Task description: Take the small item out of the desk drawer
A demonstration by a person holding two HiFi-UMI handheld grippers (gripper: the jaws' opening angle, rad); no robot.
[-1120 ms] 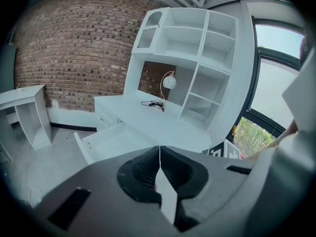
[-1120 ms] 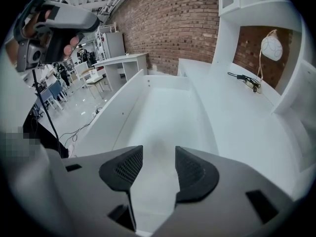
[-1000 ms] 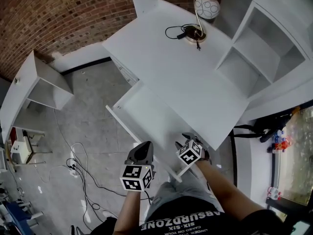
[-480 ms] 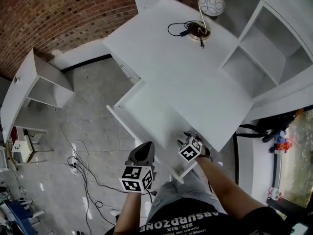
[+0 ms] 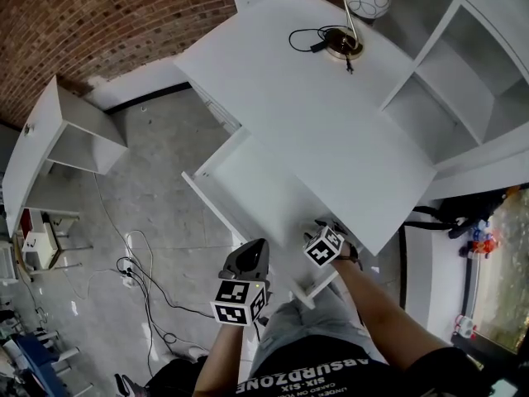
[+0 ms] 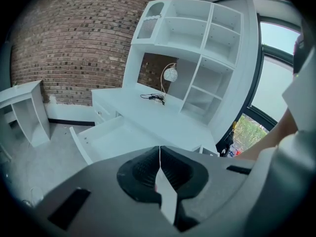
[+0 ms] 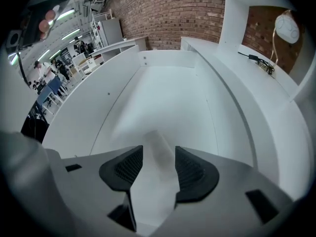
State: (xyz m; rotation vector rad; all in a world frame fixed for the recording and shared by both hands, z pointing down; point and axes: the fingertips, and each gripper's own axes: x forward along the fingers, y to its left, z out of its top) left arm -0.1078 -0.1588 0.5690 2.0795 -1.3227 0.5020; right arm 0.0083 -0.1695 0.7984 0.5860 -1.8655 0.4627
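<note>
Overhead, right gripper (image 5: 329, 231) at drawer (image 5: 252, 184); own view shows fingers (image 7: 193, 172) apart.

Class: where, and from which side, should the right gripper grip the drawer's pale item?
Across its narrow width, near end, from the drawer front: the pale item, though blurred, looks long and slim, lying lengthwise between the right gripper's open jaws.
</note>
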